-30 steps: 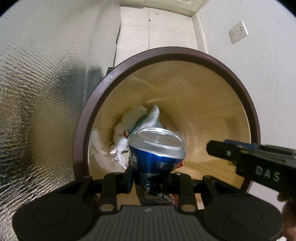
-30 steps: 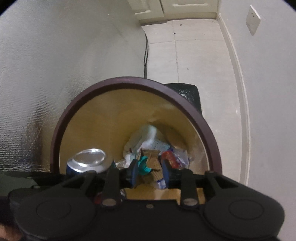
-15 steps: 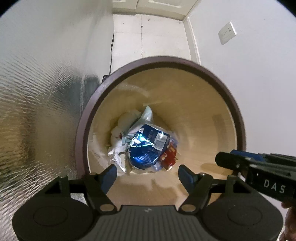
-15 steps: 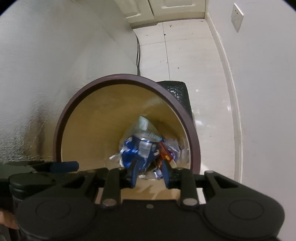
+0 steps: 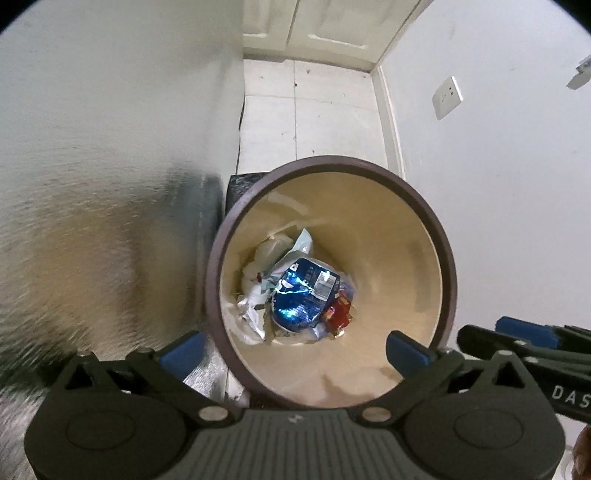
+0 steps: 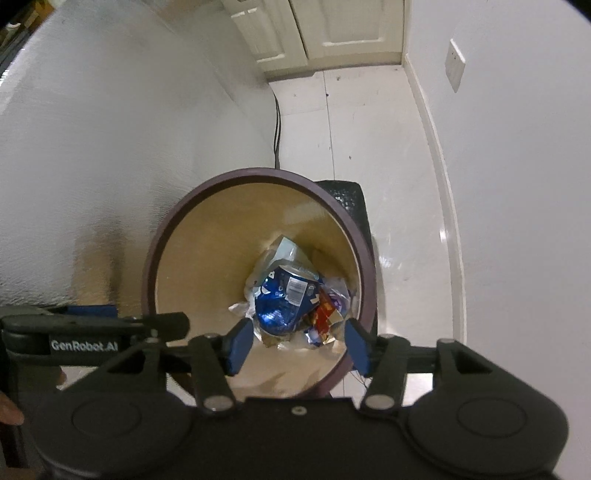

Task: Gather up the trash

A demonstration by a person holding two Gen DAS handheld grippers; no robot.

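A round bin with a dark brown rim (image 5: 439,236) (image 6: 354,229) and tan inside stands on the floor below both grippers. A crushed blue can (image 5: 301,291) (image 6: 282,301) lies at its bottom on white bags and a red wrapper (image 5: 338,310) (image 6: 321,312). My left gripper (image 5: 295,349) is open and empty above the bin. My right gripper (image 6: 297,345) is open and empty above the bin's near edge. Each gripper shows at the side of the other's view.
A foil-covered wall (image 5: 92,221) rises on the left and a white wall (image 5: 498,166) with a socket (image 5: 447,98) on the right. A black object (image 6: 351,206) sits behind the bin. A cable (image 6: 277,122) runs along the tiled floor toward a door (image 5: 325,26).
My left gripper opened and let go of the blue can, which fell into the bin. My right gripper also opened. Both grippers have risen away from the bin.
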